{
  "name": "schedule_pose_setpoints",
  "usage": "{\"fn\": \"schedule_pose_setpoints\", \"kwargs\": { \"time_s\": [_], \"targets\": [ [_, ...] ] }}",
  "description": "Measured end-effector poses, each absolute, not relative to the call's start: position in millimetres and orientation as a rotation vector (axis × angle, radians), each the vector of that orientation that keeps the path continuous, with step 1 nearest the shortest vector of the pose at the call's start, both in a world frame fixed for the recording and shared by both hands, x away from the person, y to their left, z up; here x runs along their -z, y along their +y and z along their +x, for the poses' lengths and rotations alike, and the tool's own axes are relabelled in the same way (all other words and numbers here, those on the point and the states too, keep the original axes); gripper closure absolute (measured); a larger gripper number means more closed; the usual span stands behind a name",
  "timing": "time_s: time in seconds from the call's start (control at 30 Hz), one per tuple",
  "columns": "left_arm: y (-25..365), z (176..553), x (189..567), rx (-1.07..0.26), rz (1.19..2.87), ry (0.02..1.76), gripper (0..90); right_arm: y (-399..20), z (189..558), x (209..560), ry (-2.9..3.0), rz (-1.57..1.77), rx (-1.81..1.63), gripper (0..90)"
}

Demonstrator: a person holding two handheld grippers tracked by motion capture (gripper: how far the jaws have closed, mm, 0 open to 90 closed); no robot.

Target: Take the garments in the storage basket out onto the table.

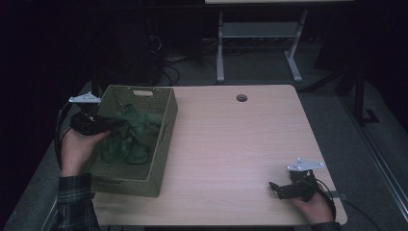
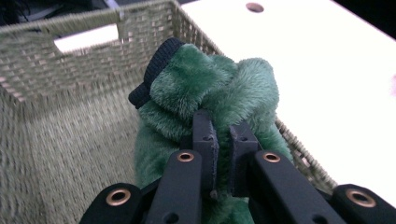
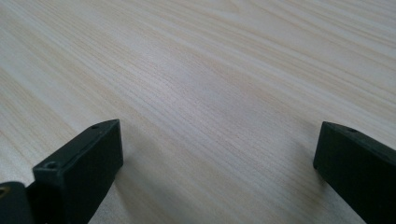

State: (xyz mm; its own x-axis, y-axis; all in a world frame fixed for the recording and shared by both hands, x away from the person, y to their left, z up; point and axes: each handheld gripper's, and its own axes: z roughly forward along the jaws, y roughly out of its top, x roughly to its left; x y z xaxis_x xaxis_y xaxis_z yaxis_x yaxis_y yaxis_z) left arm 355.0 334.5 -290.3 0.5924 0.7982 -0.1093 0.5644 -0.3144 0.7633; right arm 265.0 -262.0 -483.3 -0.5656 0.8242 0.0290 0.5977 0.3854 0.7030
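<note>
**Left gripper clamped on green fleece in the basket**

A pale wooden table (image 1: 231, 144) took up most of the high view, with a round cable hole (image 1: 241, 98) near its far edge. On the table's left part stood a woven olive-green basket (image 1: 163, 144), rectangular, with a cut-out handle in its far wall. It was set slightly askew to the table's edges, and its near left corner reached almost to the table's front edge.

Inside the basket lay a green fleece garment (image 1: 132, 139), crumpled in a heap against the floor and inner walls. In the left gripper view the fleece showed a dark ribbed cuff (image 2: 156, 70) at the top of a bunched fold, which rose above the basket's floor, close to its right-hand wall.

The left gripper (image 1: 115, 124) reached in over the basket's left wall, held by a hand in a plaid sleeve (image 1: 74, 195). Its jaws stood nearly together, pinched on a fold of the fleece, with only a thin gap between the pads.

The right gripper (image 1: 275, 187) sat low at the table's near right corner, well apart from the basket, pointing left. Its jaws stood wide apart with bare wood between them and nothing held.
</note>
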Motion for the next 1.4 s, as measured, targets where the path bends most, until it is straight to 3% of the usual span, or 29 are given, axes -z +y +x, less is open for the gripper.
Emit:
{"fn": "schedule_pose_setpoints", "kwargs": {
  "time_s": [0.67,1.4],
  "targets": [
    [326,348,225,-0.46,1.958,0.99,84.7,-262,265,483,2.323,1.243,-0.976,0.9],
    [263,353,212,-0.352,1.927,0.822,84.7,-262,265,483,2.314,1.254,-0.972,0.8]
  ]
}}
